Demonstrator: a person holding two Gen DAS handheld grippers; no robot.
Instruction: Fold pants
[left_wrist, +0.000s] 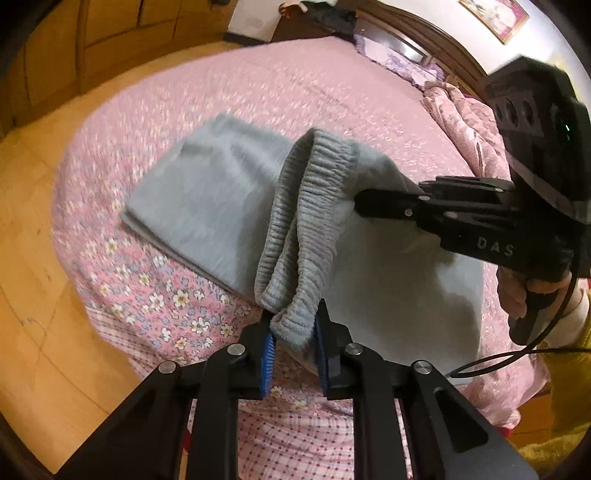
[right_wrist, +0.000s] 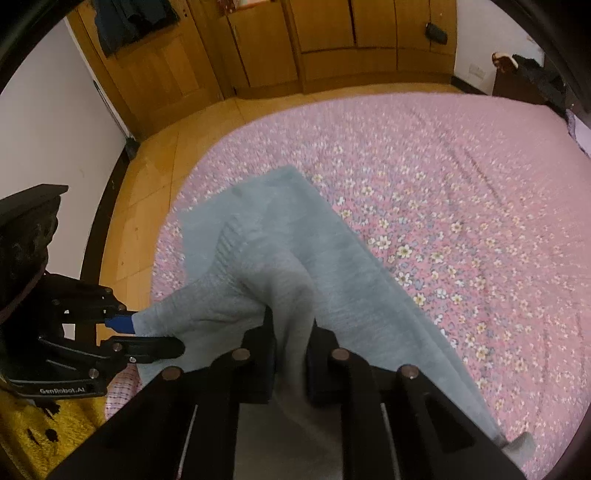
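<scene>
Both tongs (left_wrist: 293, 345) (right_wrist: 291, 354) apparently pinch the grey pants' (left_wrist: 207, 199) ribbed waistband (left_wrist: 295, 221).

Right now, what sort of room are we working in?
Most likely a home bedroom: the pants lie on a bed with a floral sheet, a carved headboard behind it, and wooden wardrobes along the wall.

Grey-blue pants (left_wrist: 207, 192), pink bedspread (left_wrist: 258, 85) — white floral print, blue-padded fingers (left_wrist: 267, 354)

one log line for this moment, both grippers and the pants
left gripper: shut on waistband | right gripper: shut on pants | pants partly lifted off bed
</scene>
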